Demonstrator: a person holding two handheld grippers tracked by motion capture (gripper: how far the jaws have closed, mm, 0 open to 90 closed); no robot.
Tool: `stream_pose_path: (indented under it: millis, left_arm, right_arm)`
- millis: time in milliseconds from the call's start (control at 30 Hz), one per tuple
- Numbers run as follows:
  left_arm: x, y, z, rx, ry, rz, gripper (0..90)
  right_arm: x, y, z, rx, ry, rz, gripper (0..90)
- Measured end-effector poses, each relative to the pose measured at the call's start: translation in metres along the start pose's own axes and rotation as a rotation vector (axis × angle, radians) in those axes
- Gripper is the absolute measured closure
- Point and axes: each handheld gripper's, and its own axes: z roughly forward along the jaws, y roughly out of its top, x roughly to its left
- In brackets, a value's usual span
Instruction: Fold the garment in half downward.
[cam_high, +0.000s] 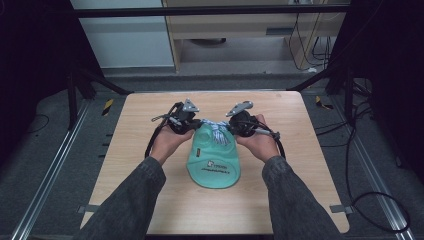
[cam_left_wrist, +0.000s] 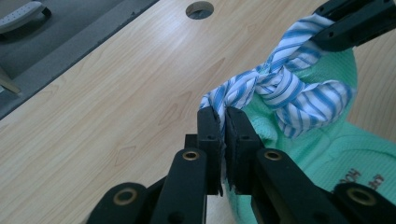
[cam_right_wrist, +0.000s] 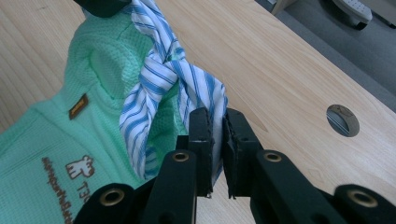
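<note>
A mint-green cloth bag (cam_high: 213, 162) with brown printed lettering lies flat on the wooden table (cam_high: 150, 165), its neck pointing away from me. A blue-and-white striped cloth strip (cam_high: 216, 129) is twisted into a knot at the neck (cam_left_wrist: 285, 88) (cam_right_wrist: 154, 79). My left gripper (cam_high: 192, 121) (cam_left_wrist: 222, 116) is shut on the strip's left end. My right gripper (cam_high: 233, 125) (cam_right_wrist: 218, 116) is shut on the strip's right end. The two grippers face each other across the bag's neck, close together.
A round cable hole (cam_left_wrist: 200, 9) (cam_right_wrist: 342, 120) is cut into the table near its far edge. Black frame bars (cam_high: 210, 10) and floor rails (cam_high: 50, 170) surround the table. Bare wood lies to the left, right and front of the bag.
</note>
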Motion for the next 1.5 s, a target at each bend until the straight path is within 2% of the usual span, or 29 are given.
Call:
stream_pose_path:
  millis: [100, 300, 467, 667, 800, 900, 1100, 1300, 1367, 1500]
  left_arm:
    - [-0.001, -0.001, -0.001, -0.005, -0.008, -0.003, 85.4]
    - [-0.006, -0.004, -0.002, -0.005, 0.006, 0.02, 85.4]
    - [-0.011, -0.006, -0.003, -0.016, 0.005, 0.021, 85.3]
    - [-0.018, -0.013, -0.004, -0.017, 0.006, 0.041, 84.8]
    - [-0.022, -0.019, -0.002, -0.018, 0.004, 0.039, 84.9]
    - [-0.022, -0.021, -0.001, -0.018, -0.001, 0.031, 85.0]
    - [-0.012, -0.016, -0.001, -0.036, -0.003, 0.004, 85.0]
    - [-0.005, -0.007, -0.002, -0.039, 0.004, 0.008, 84.9]
    - [-0.007, -0.007, -0.004, -0.043, 0.002, 0.01, 84.9]
    - [-0.016, -0.014, -0.007, -0.04, 0.008, 0.041, 84.6]
  right_arm:
    - [0.001, -0.001, -0.001, -0.001, 0.005, -0.003, 82.6]
    - [0.003, -0.006, -0.002, -0.007, 0.005, -0.004, 82.5]
    - [0.006, -0.008, -0.003, -0.014, 0.004, -0.007, 82.5]
    - [0.011, -0.015, -0.005, -0.015, 0.008, -0.011, 82.3]
    - [0.015, -0.018, -0.005, -0.015, 0.015, -0.011, 82.4]
    - [0.016, -0.02, -0.004, -0.01, 0.019, -0.01, 82.5]
    - [0.01, -0.014, -0.004, -0.017, 0.01, 0.001, 82.5]
    - [0.003, -0.005, -0.004, -0.022, -0.005, 0.001, 82.4]
    - [0.003, -0.004, -0.005, -0.02, -0.012, -0.003, 82.5]
    - [0.009, -0.009, -0.005, -0.024, -0.003, -0.009, 82.4]
